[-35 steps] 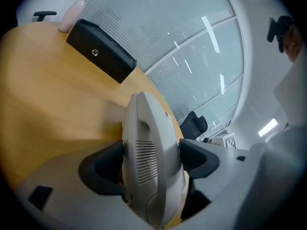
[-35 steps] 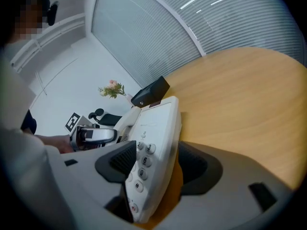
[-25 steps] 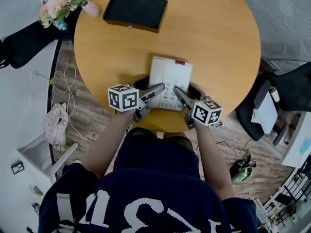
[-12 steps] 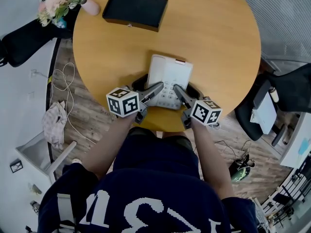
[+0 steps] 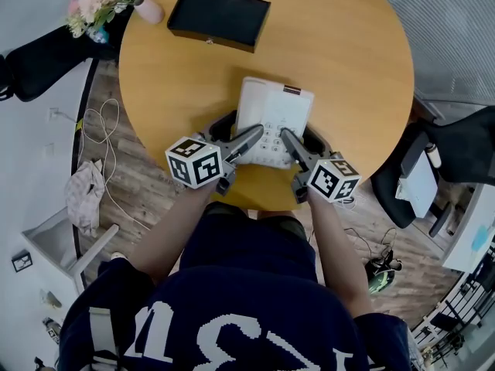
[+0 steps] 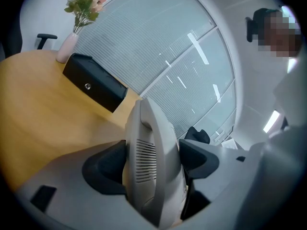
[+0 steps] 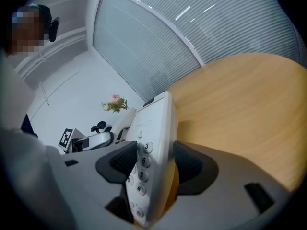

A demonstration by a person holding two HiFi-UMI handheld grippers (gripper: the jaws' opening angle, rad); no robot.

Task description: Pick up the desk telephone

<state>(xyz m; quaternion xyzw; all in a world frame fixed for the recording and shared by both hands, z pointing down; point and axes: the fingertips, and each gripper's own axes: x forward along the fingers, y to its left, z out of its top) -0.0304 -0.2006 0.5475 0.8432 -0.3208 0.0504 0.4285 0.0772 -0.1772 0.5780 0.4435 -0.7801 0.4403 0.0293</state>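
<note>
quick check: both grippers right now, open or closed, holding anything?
left gripper: closed on the left side of the desk telephone.
right gripper: closed on the desk telephone's right edge, beside the keypad.

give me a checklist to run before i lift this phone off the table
1. Grip of left tool on the desk telephone, handset side: ok, shut on it.
2. Grip of right tool on the keypad side: ok, shut on it.
3. Whether the handset sits firmly on the base: cannot tell.
4. Whether the black box and flower vase stand apart from the phone: ok.
</note>
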